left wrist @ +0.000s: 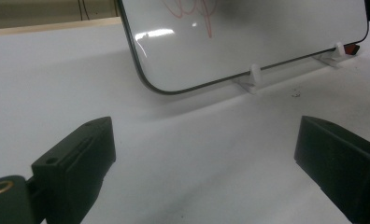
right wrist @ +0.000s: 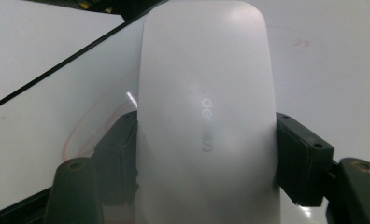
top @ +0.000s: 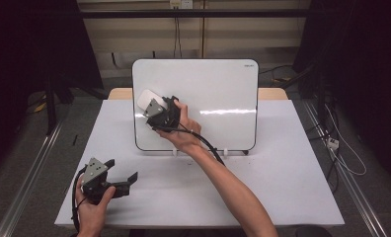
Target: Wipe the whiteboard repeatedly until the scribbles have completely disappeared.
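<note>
We see no containers here; what carries things is the white tabletop [top: 282, 163], and on it a whiteboard [top: 218, 94] stands propped nearly upright on small white clip feet [left wrist: 254, 74], towards the far edge.

The thing in hand is a whiteboard eraser [right wrist: 204, 116]: a smooth, pale white block with rounded corners and a faint grey brand word printed along its back. In the high view the eraser [top: 146, 100] sits at the upper left part of the board, near its left edge, and appears pressed flat against the surface. Around it we can make out thin red pen strokes [right wrist: 87, 128] on the board, and a red scribble [left wrist: 197, 11] near the top of the board in the left gripper view.

Our right tool [top: 156, 111] is clamped on the eraser: in the right gripper view its two black jaws press on the eraser's long sides, one on each, with no gap. The right hand [top: 186, 126] reaches across the tabletop to the board.

Our left tool [top: 122, 178] rests low at the near left of the tabletop, well apart from the board. Its jaws stand wide, with nothing but bare tabletop between them, and they point towards the board's lower left corner.
</note>
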